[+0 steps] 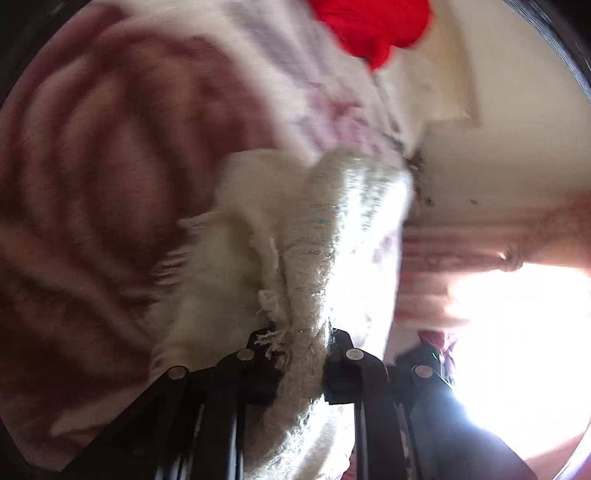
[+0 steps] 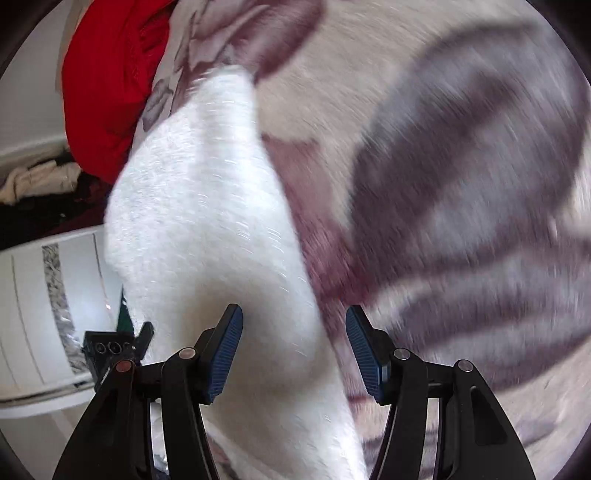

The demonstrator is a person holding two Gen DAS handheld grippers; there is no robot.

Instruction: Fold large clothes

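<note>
A cream-white fuzzy knit garment (image 1: 332,229) is pinched between the fingers of my left gripper (image 1: 301,343), which is shut on its frayed edge and holds it up. In the right wrist view the same white garment (image 2: 207,206) hangs in front of my right gripper (image 2: 294,339). Its blue-padded fingers (image 2: 227,354) stand wide apart, with the cloth passing between them and lying against the left pad. Both views are motion-blurred.
A bed cover with a maroon and grey flower print (image 1: 92,184) (image 2: 461,184) fills the background. A red garment (image 1: 373,26) (image 2: 107,99) lies at its far edge. A white cabinet (image 2: 44,306) and a pile of cream and dark clothes (image 2: 40,181) are at the left. Bright window glare (image 1: 517,332) is at the right.
</note>
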